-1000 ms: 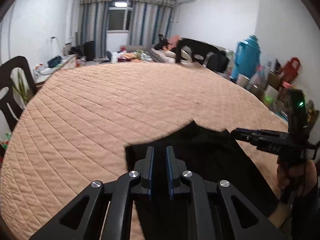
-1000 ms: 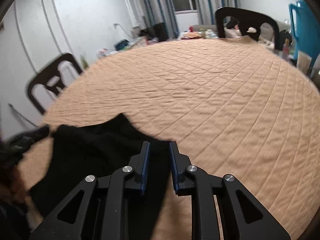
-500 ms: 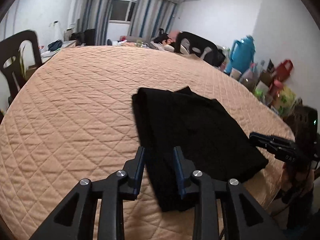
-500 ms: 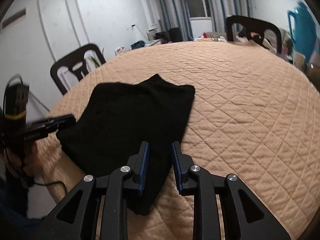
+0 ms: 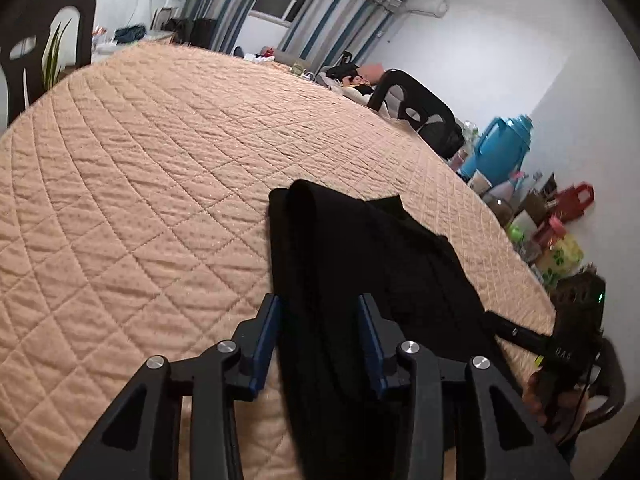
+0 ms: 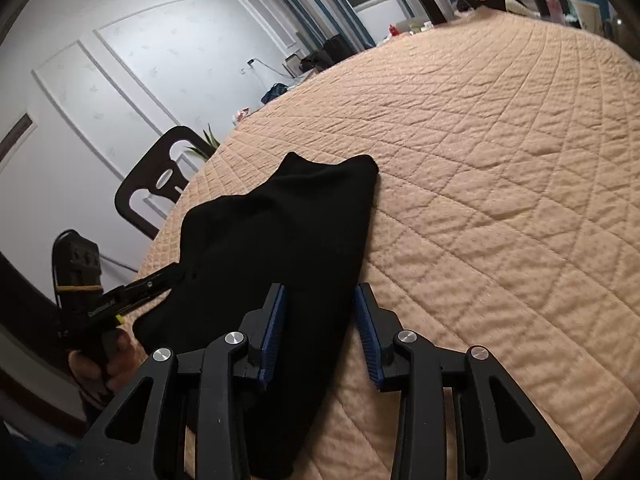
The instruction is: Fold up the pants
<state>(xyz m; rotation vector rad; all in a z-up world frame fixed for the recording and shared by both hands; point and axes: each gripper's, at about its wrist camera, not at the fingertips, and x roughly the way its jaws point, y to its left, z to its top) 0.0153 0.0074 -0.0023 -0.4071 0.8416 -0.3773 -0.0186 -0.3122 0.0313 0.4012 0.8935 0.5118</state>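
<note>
Pants folded on quilt, both grippers spread, chairs around

The pants were plain black, with no print or stripe to be seen. Under them the worktop wore a peach-orange quilted cover stitched in a diamond grid. Both the left gripper and the right gripper were matt black with blue pads on the inner faces and silver screw heads. The curtains carried vertical stripes of blue and grey-white. The walls were pale white with moulded panel lines. The chairs were dark brown to black. A large flask was bright blue, and a bag near it was red
</note>
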